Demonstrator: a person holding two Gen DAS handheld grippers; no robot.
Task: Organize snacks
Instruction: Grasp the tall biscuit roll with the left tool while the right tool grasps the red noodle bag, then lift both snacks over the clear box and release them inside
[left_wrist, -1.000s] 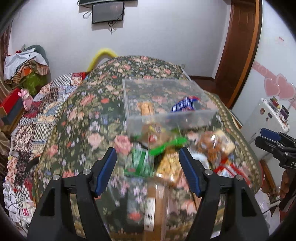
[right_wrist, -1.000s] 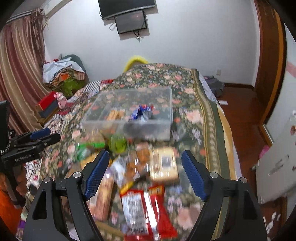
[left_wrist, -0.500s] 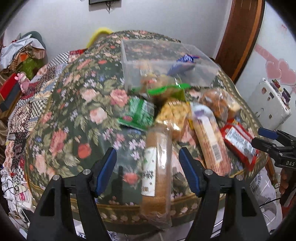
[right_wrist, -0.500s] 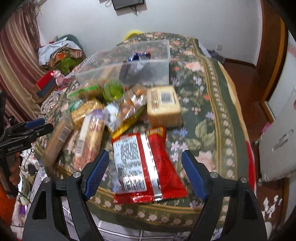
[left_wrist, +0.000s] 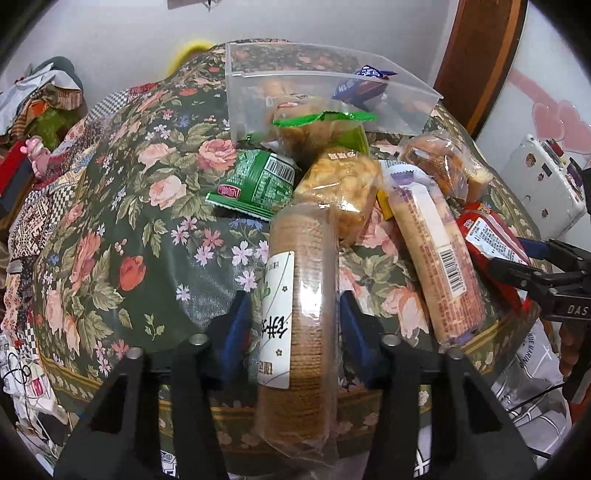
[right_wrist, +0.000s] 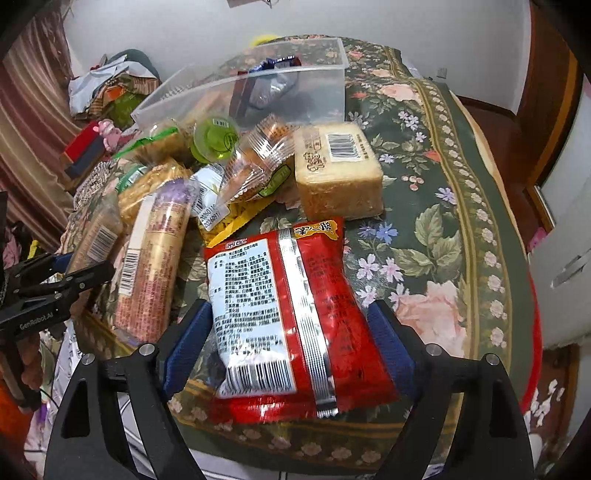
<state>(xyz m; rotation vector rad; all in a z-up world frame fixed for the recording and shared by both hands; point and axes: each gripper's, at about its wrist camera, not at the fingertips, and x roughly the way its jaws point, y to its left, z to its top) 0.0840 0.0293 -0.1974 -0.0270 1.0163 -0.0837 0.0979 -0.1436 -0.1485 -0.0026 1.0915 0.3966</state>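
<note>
Left tool (left_wrist: 293, 328) straddling the long cracker sleeve (left_wrist: 299, 295), blue pads close at either side of its near end, contact not certain. Right tool (right_wrist: 290, 347) spread wide around the red packet (right_wrist: 288, 314), pads beside its edges, contact unclear there too.

From the cracker sleeve, toward 12 o'clock: a puffed yellow snack bag (left_wrist: 341, 188), then a green-edged pack (left_wrist: 321, 129) leaning against the clear plastic bin (left_wrist: 236, 96). Toward 11 o'clock, a green foil packet (left_wrist: 255, 182). Toward 2 o'clock, a purple-topped biscuit sleeve (left_wrist: 432, 254), lying lengthwise beside it.

From the red packet in the right view: at 12 o'clock a pale boxed cake (right_wrist: 338, 170); at 11 o'clock a bag of wrapped pastries (right_wrist: 258, 158) and a green jelly cup (right_wrist: 216, 140). Inside the bin, a blue wrapper (right_wrist: 275, 62) poking above the rim.

All spread over the floral cloth (right_wrist: 424, 229) covering the surface.
</note>
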